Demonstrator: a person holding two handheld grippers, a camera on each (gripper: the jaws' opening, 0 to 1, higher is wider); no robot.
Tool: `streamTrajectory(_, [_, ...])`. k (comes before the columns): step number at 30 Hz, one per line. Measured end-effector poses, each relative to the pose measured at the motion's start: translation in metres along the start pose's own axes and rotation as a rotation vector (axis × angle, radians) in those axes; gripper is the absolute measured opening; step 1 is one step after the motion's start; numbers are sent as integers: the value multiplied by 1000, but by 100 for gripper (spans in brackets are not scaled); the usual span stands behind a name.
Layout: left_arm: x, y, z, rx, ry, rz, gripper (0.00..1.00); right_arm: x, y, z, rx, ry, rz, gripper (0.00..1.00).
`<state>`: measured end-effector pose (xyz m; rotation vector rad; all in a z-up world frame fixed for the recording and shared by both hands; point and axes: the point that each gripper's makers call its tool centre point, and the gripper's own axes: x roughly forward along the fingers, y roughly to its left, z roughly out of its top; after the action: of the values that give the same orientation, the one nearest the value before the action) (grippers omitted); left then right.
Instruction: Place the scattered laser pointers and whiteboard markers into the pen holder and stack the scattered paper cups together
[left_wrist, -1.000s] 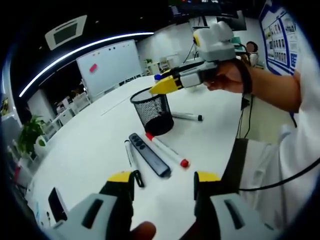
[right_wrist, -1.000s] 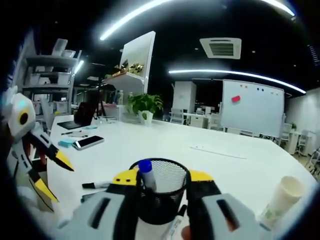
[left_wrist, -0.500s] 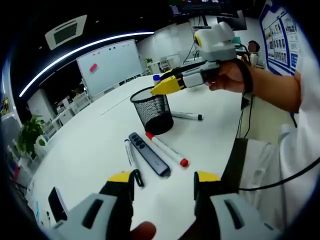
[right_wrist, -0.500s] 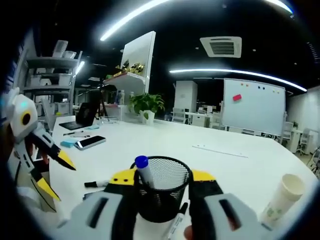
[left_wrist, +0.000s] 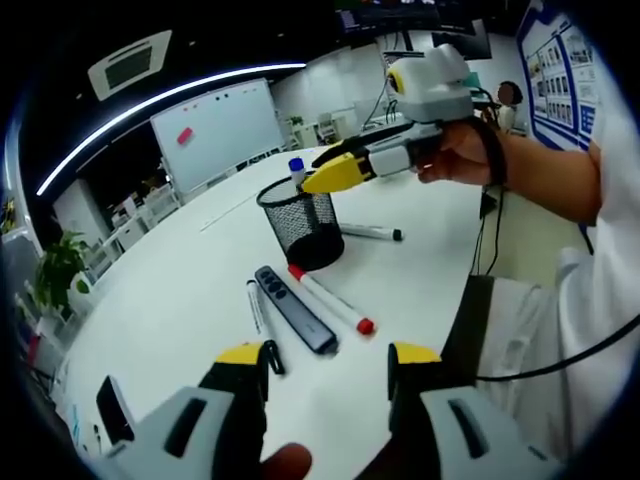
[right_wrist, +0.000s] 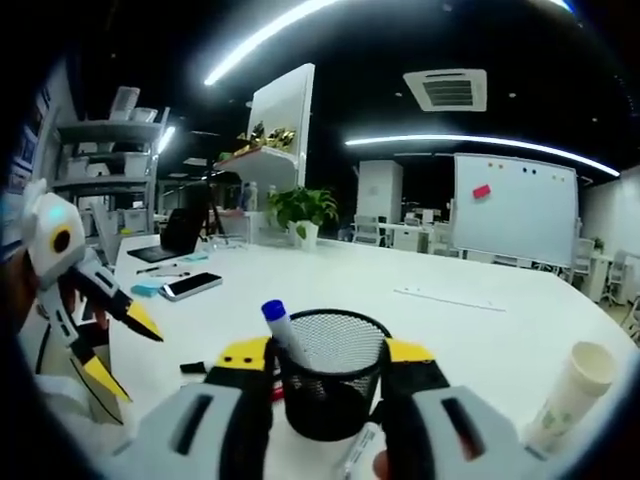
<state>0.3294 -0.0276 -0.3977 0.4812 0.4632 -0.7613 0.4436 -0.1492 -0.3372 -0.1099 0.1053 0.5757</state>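
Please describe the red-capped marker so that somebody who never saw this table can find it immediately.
Start at the black mesh pen holder standing on the white table. Just in front of its base, a white marker lies flat beside a dark remote-like pointer. It is the one pen with red at both ends; another white marker behind the holder has a dark cap.

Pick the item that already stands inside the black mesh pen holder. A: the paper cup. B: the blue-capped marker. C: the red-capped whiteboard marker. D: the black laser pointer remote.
B: the blue-capped marker leans inside the black mesh pen holder, its cap above the rim, while the red-capped marker and the laser pointer remote lie on the table.
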Motion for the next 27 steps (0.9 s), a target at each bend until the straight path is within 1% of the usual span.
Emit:
streamTrajectory(4, [0, 0, 0, 0, 2, 1, 49, -3, 4, 2, 2, -16, 24, 46])
streamTrajectory(9, [1, 0, 0, 2, 4, -2, 49, -5, 6, 2, 2, -21, 38, 49])
streamTrajectory(27, [2, 0, 1, 3, 3, -2, 49, -14, 0, -7, 6, 6, 13, 49])
